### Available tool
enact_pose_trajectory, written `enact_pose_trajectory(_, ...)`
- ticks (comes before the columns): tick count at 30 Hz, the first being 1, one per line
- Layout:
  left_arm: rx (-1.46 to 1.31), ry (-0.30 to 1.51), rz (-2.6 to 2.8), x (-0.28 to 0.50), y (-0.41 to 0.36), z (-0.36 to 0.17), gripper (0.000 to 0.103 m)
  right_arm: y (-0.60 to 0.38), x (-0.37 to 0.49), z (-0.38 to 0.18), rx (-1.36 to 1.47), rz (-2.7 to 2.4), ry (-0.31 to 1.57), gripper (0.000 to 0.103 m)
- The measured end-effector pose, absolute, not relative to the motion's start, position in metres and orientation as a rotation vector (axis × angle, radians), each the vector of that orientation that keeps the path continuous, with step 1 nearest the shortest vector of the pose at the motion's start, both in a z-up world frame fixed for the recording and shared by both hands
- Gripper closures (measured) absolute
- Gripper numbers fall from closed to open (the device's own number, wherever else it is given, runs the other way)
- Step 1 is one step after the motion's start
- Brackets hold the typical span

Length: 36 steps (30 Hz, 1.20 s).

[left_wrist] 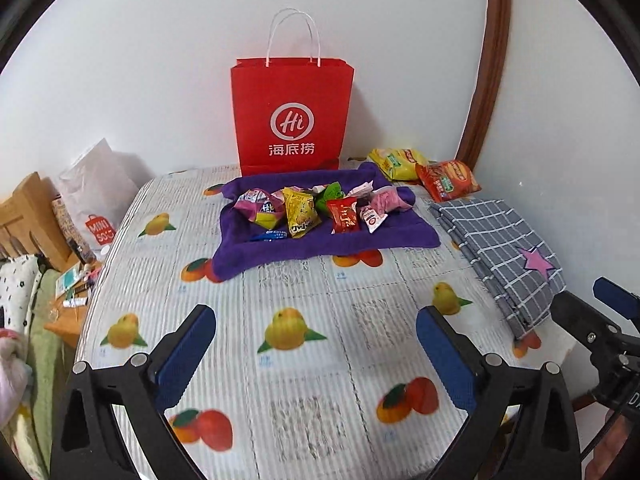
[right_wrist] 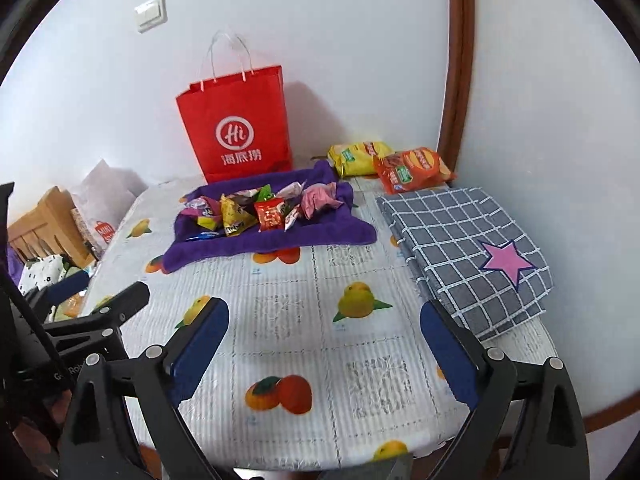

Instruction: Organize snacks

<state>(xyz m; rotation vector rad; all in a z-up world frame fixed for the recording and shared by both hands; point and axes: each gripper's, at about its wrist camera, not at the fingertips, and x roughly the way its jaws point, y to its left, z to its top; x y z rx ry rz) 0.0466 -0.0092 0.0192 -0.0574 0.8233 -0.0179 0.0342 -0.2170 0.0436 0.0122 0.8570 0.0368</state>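
Several small snack packets (left_wrist: 316, 208) lie on a purple towel (left_wrist: 320, 242) at the far middle of the table; they show in the right wrist view too (right_wrist: 260, 210) on the towel (right_wrist: 276, 240). A red paper bag (left_wrist: 290, 116) (right_wrist: 238, 124) stands upright behind them against the wall. A yellow chip bag (left_wrist: 396, 162) (right_wrist: 358, 156) and an orange chip bag (left_wrist: 448, 178) (right_wrist: 412, 168) lie at the far right. My left gripper (left_wrist: 316, 336) is open and empty above the near table. My right gripper (right_wrist: 324, 328) is open and empty too.
A folded grey checked cloth with a pink star (left_wrist: 504, 248) (right_wrist: 468, 248) lies on the table's right side. The table (left_wrist: 320, 380) has a fruit-print cover. A white shopping bag (left_wrist: 96, 196) and wooden furniture (left_wrist: 28, 216) stand left of the table.
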Motion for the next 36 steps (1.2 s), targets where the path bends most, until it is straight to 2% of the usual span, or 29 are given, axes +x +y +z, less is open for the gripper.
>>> enact_pose_trajectory(16, -0.036, 0.766, -0.008, 0.008, -0.016, 0.042, 0.002, -0.218, -0.009, 0.072, 0.032, 0.029, 0.788, 0.007)
enact_pose_trajectory(36, -0.048, 0.773, -0.009, 0.007, -0.015, 0.043, 0.002, -0.219, -0.011, 0.061, 0.058, 0.042, 0.815, 0.007)
